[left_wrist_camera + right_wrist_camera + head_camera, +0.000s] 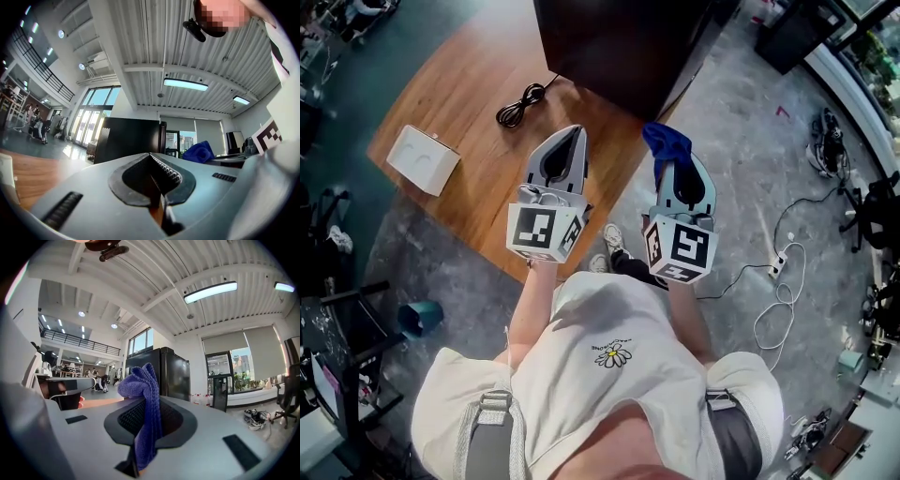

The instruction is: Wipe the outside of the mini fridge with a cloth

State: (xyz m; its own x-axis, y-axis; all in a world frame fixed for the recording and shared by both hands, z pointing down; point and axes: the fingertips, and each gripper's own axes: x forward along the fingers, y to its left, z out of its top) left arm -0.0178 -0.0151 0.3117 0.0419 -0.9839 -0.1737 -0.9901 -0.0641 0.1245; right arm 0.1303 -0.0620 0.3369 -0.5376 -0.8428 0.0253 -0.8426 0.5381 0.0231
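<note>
The fridge (623,42) stood black and boxy at the far end of the table (478,178). Its near corner was close to the table's right edge, and its sides were plain, dark and a little shiny. The cloth (667,141), blue and nubbly, was near that corner. The right gripper (672,159) had its jaws clamped on the cloth, with a bunch of it standing up past the tips. The left gripper (570,139) hung beside it over the wood, jaws pressed together with nothing between them. Bare wood lay ahead of the left gripper up to the fridge. A coiled black cable (520,105) lay left of the fridge, and a white box (424,159) sat at the table's left edge. Open grey floor (741,159) ran off to the right of the table. The print beside the daisy on the shirt (614,354) was too small to read.
</note>
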